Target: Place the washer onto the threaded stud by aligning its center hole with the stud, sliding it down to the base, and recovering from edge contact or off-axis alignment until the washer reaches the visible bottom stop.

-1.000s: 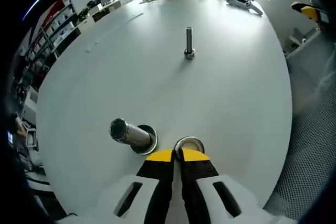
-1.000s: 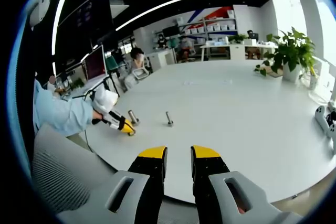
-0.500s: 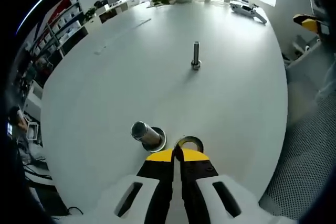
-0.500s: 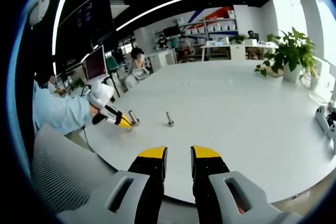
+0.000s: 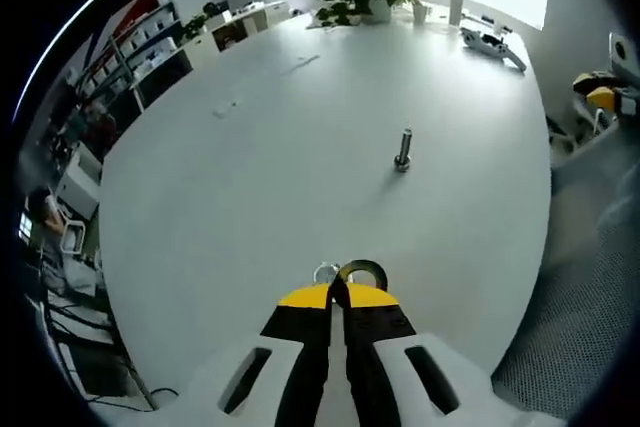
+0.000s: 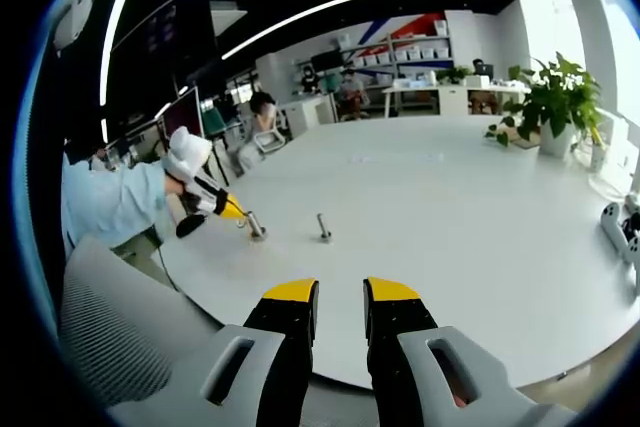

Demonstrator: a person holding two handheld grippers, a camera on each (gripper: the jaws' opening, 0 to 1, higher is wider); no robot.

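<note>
- The left gripper (image 5: 337,297) has its yellow-tipped jaws pressed together on the edge of the washer (image 5: 362,273), a steel ring standing out just past the tips, low in the frame's centre
- Just left of the ring, touching it in the picture, a small bright round shape (image 5: 324,273) peeks over the jaw tips; I judge it to be the top of the near threaded stud seen almost end-on, though it is mostly hidden by the jaws
- In the right gripper view the left gripper (image 6: 232,210) sits at the left of the frame, right above that near stud (image 6: 256,226), with a person's sleeve (image 6: 110,205) behind it
- A second stud (image 5: 403,148) stands upright right of centre on the white table (image 5: 250,157), well apart from the washer
- The right gripper (image 6: 340,297) holds nothing, its jaws parted by a clear gap, well back from the work
- Step in hand, as I judge it: lining the washer's hole up over the near stud; the next move calls for shifting the ring sideways onto the stud's axis, levelling it, then lowering it
- Whether the hole already overlaps the stud top, I cannot tell
</note>
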